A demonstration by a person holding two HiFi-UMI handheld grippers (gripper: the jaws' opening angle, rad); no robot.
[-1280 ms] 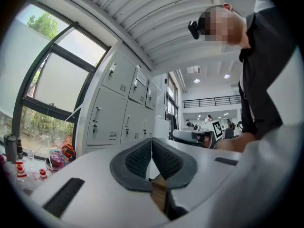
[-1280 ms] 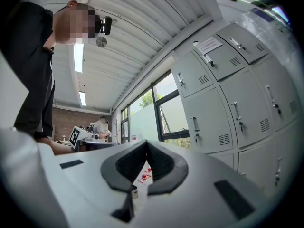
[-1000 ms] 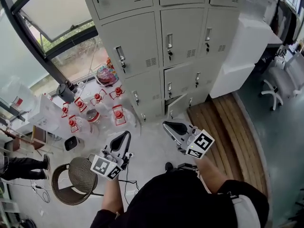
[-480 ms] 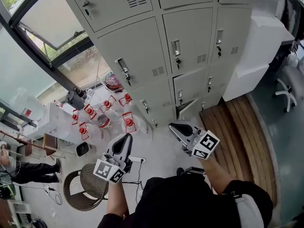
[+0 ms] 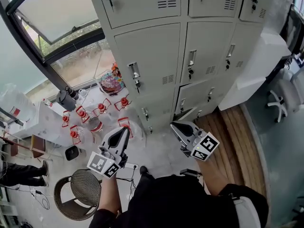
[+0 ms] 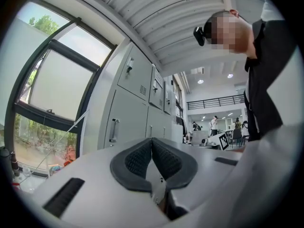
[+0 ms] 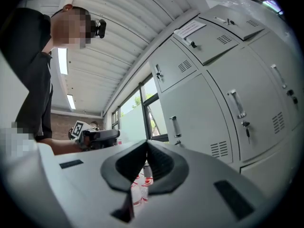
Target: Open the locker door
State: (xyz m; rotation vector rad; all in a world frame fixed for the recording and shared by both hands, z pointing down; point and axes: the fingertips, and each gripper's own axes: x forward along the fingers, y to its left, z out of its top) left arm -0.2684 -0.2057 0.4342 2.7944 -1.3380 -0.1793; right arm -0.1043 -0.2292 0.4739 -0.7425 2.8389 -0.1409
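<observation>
Left gripper point(image 5: 124, 130), right gripper point(image 5: 175, 125) — jaws together — before lockers point(image 5: 151, 56), contents hidden.

The lockers point(image 5: 152, 51) stand ahead, across the upper middle of the head view, with the window point(image 5: 52, 13) to their left. On the floor between window and lockers sits a cluster of bottles point(image 5: 97, 113). A round stool point(image 5: 78, 189) lies nearer (below and left of the left tool point(image 5: 123, 132)). The right tool point(image 5: 176, 126) hovers before the lowest lockers, apart from them. Wooden boards point(image 5: 237, 141) run to its right, and an office chair point(image 5: 280, 96) stands beyond those.
</observation>
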